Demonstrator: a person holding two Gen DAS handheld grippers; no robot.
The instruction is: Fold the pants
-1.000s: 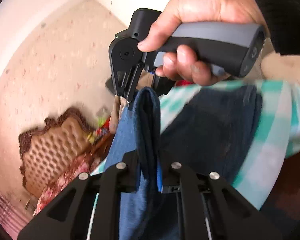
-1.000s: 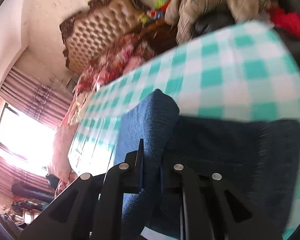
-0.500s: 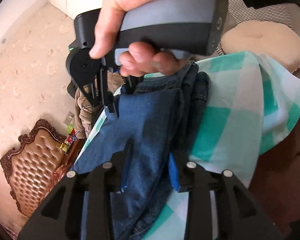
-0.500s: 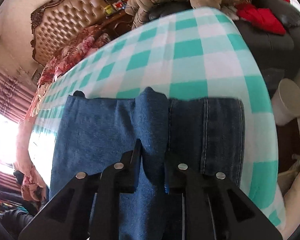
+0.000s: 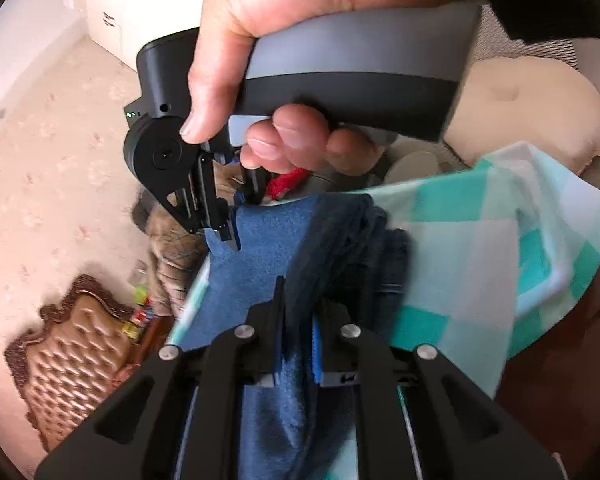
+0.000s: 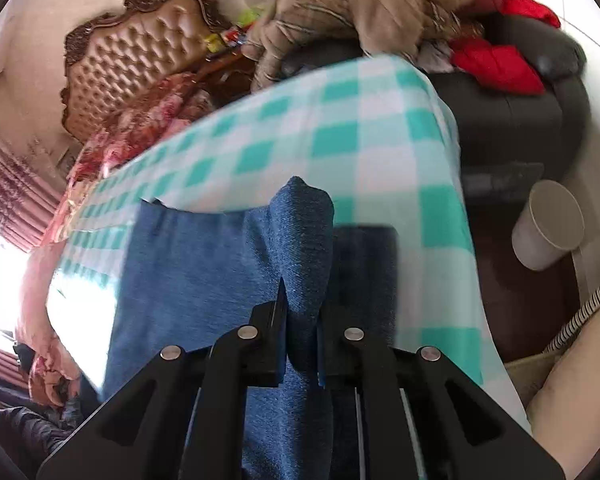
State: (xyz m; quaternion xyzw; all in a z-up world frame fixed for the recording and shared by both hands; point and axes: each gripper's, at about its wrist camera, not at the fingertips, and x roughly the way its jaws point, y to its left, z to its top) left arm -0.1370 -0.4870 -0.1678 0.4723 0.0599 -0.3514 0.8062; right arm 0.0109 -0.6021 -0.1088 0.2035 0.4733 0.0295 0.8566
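Close up in the left wrist view, the left tongs [image 5: 298, 336] are pinched tight on a thick fold of the blue pants [image 5: 260, 256]. The cloth bunches up between the two black fingers and hangs down below them.

In the right wrist view, the right tongs [image 6: 302, 328] are also squeezed shut on a fold of the pants [image 6: 196, 280], and a rounded hump of denim sticks up just past the fingertips.

The pants lie on the bench, on a green and white checked cloth [image 6: 340, 128], near its right edge. They look folded over, with a darker layer beside the lighter blue one.

A bit farther in the left wrist view, the person's right hand [image 5: 284, 40] grips the handle of the right tongs [image 5: 224, 232], whose tip bites the far edge of the pants.

Past the bench edge stands a white cup [image 6: 550, 226]. Behind it is a dark sofa [image 6: 512, 116] with a heap of tan and red clothes [image 6: 380, 8] on top. Farthest away is a brown padded headboard [image 6: 140, 52].
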